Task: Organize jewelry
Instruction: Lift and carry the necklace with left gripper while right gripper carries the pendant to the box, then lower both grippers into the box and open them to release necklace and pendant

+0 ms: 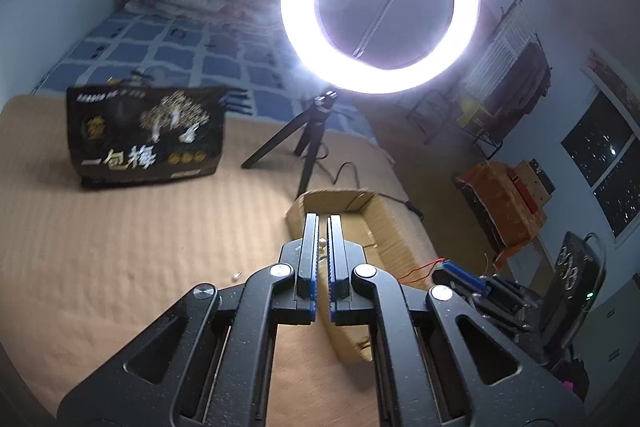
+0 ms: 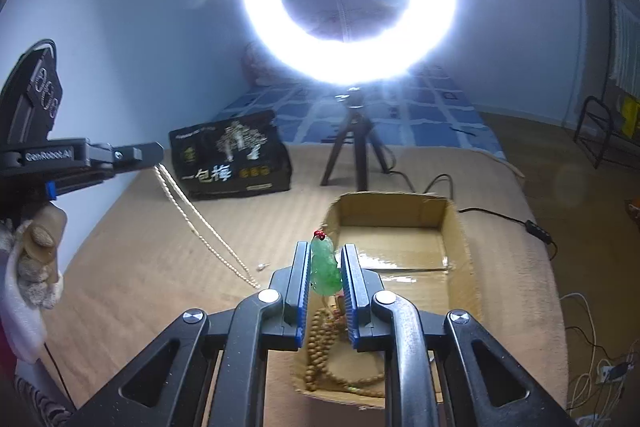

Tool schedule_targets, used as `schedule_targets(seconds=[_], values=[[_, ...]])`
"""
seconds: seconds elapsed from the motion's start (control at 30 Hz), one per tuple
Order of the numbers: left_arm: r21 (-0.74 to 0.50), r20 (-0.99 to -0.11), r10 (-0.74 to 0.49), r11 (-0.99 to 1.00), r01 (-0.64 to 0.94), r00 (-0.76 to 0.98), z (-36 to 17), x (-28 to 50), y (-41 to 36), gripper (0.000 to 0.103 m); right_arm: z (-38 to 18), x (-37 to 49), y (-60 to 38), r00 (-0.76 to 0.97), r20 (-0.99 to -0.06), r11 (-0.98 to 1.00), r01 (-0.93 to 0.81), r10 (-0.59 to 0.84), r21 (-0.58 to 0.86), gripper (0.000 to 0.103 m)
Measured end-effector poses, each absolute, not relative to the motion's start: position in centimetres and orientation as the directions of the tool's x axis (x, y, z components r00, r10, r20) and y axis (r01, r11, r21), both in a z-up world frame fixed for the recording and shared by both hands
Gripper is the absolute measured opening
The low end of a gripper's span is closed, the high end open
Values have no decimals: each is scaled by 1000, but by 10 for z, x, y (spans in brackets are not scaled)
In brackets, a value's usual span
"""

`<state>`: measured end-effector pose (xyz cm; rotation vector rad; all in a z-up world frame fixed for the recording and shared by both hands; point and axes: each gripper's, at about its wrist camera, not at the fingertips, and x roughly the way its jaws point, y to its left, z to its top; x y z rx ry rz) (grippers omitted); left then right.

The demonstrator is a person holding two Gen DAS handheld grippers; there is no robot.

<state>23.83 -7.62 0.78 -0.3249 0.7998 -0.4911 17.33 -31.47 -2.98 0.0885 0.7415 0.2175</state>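
My right gripper (image 2: pixel 326 247) is shut on a green jade pendant (image 2: pixel 325 267) with a red knot, held over the near end of an open cardboard box (image 2: pixel 400 227). A brown wooden bead string (image 2: pixel 320 359) hangs below it into the box. My left gripper (image 1: pixel 323 219) is shut on a thin pearl necklace; a bead (image 1: pixel 321 241) shows between its fingers. In the right wrist view the left gripper (image 2: pixel 154 151) is raised at the left and the pearl necklace (image 2: pixel 200 227) hangs from it down to the beige mat. The box also shows in the left wrist view (image 1: pixel 384 223).
A lit ring light on a small tripod (image 2: pixel 354 131) stands behind the box, its cable trailing right. A black snack bag (image 2: pixel 230 155) stands at the back left. A small loose earring (image 2: pixel 262 265) lies on the mat (image 2: pixel 140 267). Blue checked bedding lies beyond.
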Motion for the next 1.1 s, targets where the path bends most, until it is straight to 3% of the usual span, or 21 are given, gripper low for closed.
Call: schedule_targets(seconds=[0.63,1.1], values=[[-442,-572,-588,809,389,573,34,286,-157,1,-46,197,-371,731,-668,989,-66,140,135,14],[-411,-649,-563,825,387,511,-30,313,-210,1,-79,220,-384,686,-716,990,-49,129,132,14]])
